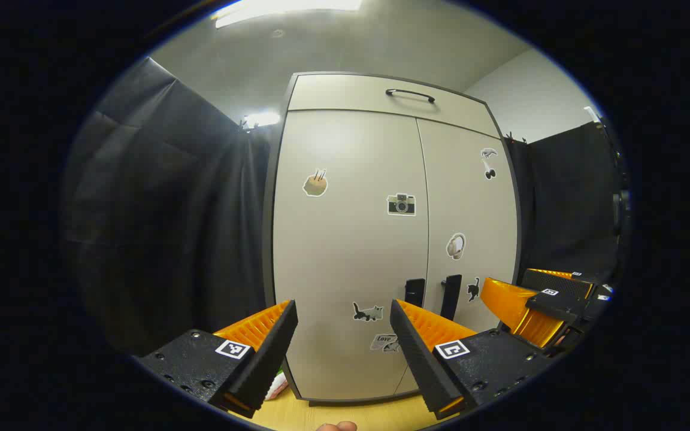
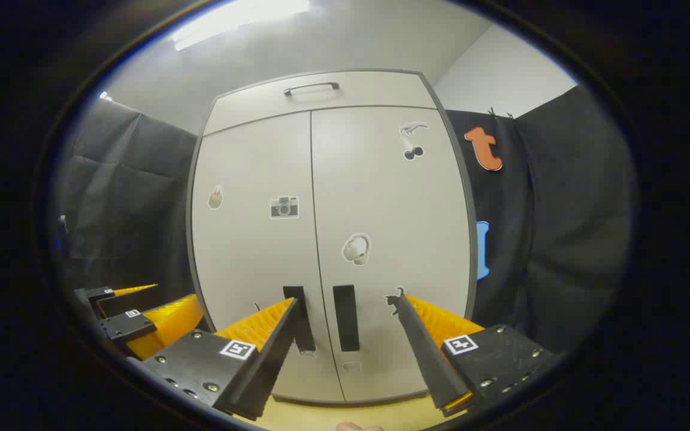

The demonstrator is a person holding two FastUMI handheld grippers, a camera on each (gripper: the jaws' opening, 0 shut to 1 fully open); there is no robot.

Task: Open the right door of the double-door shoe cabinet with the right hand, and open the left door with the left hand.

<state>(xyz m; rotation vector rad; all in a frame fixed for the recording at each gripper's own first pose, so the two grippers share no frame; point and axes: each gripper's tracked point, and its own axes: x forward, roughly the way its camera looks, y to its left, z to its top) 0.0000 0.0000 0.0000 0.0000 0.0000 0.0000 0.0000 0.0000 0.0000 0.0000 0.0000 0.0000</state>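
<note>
The cabinet (image 2: 327,239) is standing straight ahead with both doors shut, the seam between them running unbroken from top to bottom. The two black handles are sitting low, either side of that seam: the right handle (image 2: 345,317) and the left handle (image 2: 297,311).

The right gripper (image 2: 345,326) is hanging in front of the cabinet with its jaws wide apart, the right handle framed between them but not yet touched. The left gripper (image 1: 343,332) is likewise gaping, holding nothing, aimed at the left door (image 1: 351,251) a little to the outside of its handle.

The risks lie in how close the handles sit. A wide-open right gripper coming in slightly off-line is likely to straddle both handles — or catch the left one — and tug the wrong door. The left gripper, aimed off its handle, could close on bare door and slip. And with both grippers converging on the same narrow spot, they could be knocking into each other — the right gripper is already showing close by at the edge of the left gripper view.
</note>
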